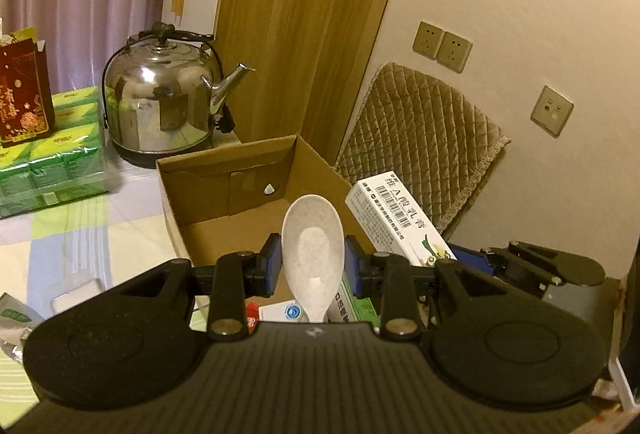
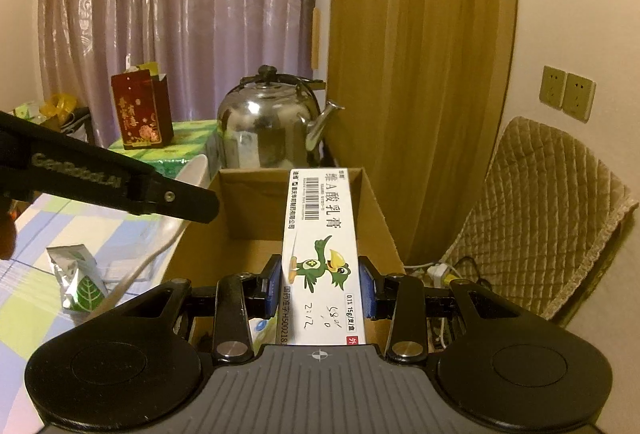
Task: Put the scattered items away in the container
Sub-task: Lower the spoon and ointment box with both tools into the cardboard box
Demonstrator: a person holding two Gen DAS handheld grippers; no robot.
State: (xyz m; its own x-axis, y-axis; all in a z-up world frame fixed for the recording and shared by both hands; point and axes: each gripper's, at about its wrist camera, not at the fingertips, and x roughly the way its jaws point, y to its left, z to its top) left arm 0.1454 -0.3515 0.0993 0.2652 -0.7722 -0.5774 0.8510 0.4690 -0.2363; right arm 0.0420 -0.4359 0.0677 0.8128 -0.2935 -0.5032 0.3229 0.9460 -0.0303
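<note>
We cannot see the white spoon's (image 1: 313,254) handle end; it drops behind the left gripper's (image 1: 313,266) body at six o'clock. The ointment box (image 2: 320,254) is likewise cut off at its near end by the right gripper's (image 2: 320,284) housing. Small packs (image 1: 352,304) under the spoon show only slivers, their print unreadable. The cardboard box's (image 2: 372,210) floor is mostly hidden. At nine o'clock the foil packet (image 1: 12,318) is blurred and cropped.
</note>
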